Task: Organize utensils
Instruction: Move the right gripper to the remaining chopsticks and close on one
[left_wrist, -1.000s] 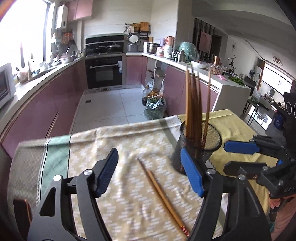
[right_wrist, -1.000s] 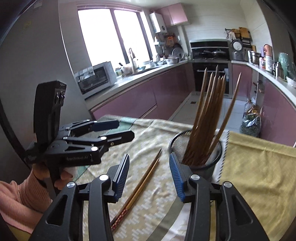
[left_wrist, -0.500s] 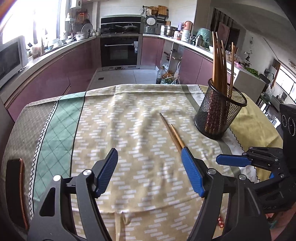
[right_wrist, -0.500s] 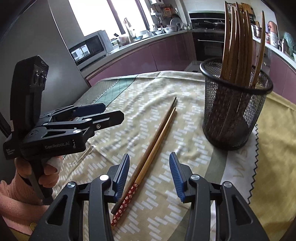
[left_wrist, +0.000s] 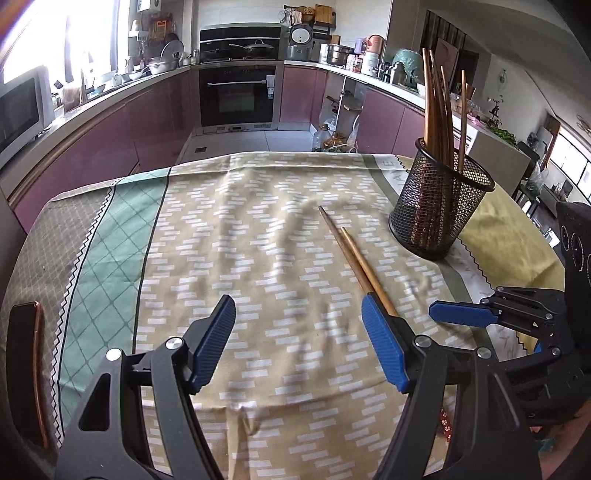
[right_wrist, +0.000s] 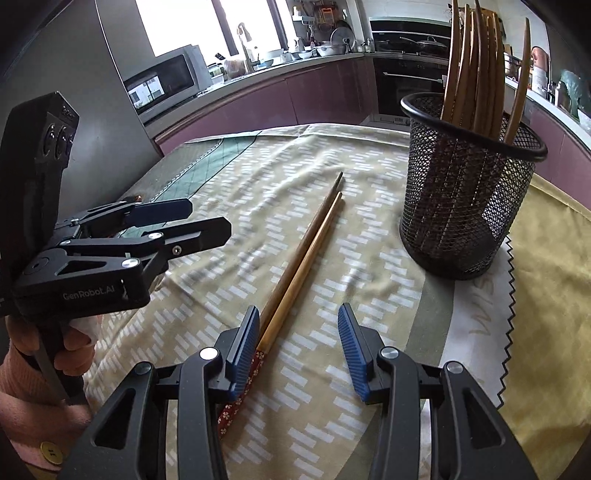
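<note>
Right claw: jaws partly open, nothing held. My read of the right wrist view is that its left pad sits just beside, perhaps over, the thick end of the loose chopsticks, while the right pad stands clear over bare tablecloth; no pinch on anything. Left claw: open wider, also empty, hanging over the cloth with the chopsticks running under its right pad in the left wrist view. The pair lies flat on the cloth, the two sticks side by side and touching along most of their length, thin tips pointing toward the far edge of the table, patterned red ends nearest me. The black mesh cup stands upright to the right of them, near but not touching, already holding a bundle of chopsticks that lean against its rim. Step in hand, as I judge it: the approach to pick up the loose pair, grasp not yet made. Next move calls for shifting the right claw slightly left so both sticks fall between the pads, then lowering until the pads straddle them near the thick end and closing. Concern: two thin round sticks on soft cloth may roll apart or scissor under the pinch, so I would close slowly and check that both are caught. After that they need tipping upright and dropping thin end or thick end first into the cup; the bundle inside leaves limited room, so aim for the open side of the rim. A phone-like dark object lies at the left edge, well apart.
</note>
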